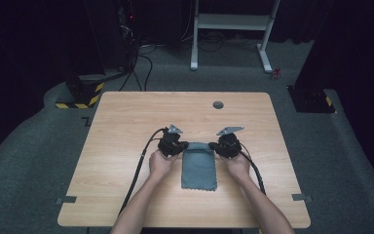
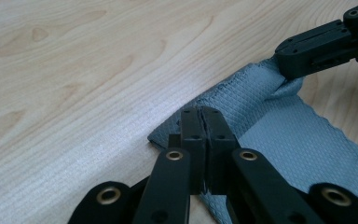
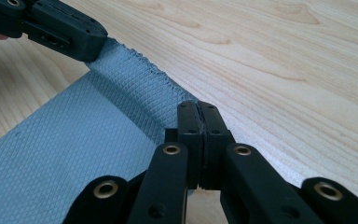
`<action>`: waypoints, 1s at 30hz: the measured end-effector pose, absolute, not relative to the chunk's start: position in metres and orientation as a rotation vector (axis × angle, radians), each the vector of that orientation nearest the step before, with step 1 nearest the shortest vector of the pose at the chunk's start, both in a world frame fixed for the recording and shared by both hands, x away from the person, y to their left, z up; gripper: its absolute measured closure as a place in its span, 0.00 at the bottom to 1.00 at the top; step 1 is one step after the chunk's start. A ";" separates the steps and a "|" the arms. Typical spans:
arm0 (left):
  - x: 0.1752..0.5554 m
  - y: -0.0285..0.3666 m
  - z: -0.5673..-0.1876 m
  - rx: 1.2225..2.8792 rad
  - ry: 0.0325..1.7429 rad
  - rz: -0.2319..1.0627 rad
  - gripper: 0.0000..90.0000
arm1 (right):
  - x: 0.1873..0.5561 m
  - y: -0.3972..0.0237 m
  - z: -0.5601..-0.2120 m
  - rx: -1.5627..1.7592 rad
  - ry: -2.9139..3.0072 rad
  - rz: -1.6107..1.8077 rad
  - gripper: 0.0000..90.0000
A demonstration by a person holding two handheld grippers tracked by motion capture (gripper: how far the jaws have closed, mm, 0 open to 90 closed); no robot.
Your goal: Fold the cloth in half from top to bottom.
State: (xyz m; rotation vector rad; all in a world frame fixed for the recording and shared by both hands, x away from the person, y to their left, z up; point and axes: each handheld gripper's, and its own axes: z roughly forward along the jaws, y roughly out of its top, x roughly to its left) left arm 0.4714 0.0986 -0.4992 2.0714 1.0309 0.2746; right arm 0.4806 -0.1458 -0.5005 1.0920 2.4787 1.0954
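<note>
1. The left gripper [image 2: 204, 114] has its jaws closed tight on the far left corner of the grey cloth [image 2: 279, 140].
2. The right gripper [image 3: 198, 108] pinches the far right corner of the same cloth the same way.
3. The cloth lies on the wooden table [image 1: 126, 126], near its middle, between the person's hands, with its far edge lifted slightly.

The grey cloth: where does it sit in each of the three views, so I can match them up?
High view: the grey cloth lies mid-table between the left gripper and the right gripper, each shut on a far corner.
Left gripper view: it runs from centre to lower right.
Right gripper view: it spreads across the lower left.
Shared landmark: the cloth's folded far edge spanning the two grippers, on the wooden table.
</note>
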 end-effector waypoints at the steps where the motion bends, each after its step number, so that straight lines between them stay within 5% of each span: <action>1: 0.470 0.098 -0.499 2.070 1.030 0.273 0.98 | 0.479 -0.146 -0.501 1.085 2.478 1.096 0.99; 30: 0.442 0.096 -0.508 2.102 0.986 0.332 0.98 | 0.460 -0.149 -0.513 1.044 2.493 1.141 0.99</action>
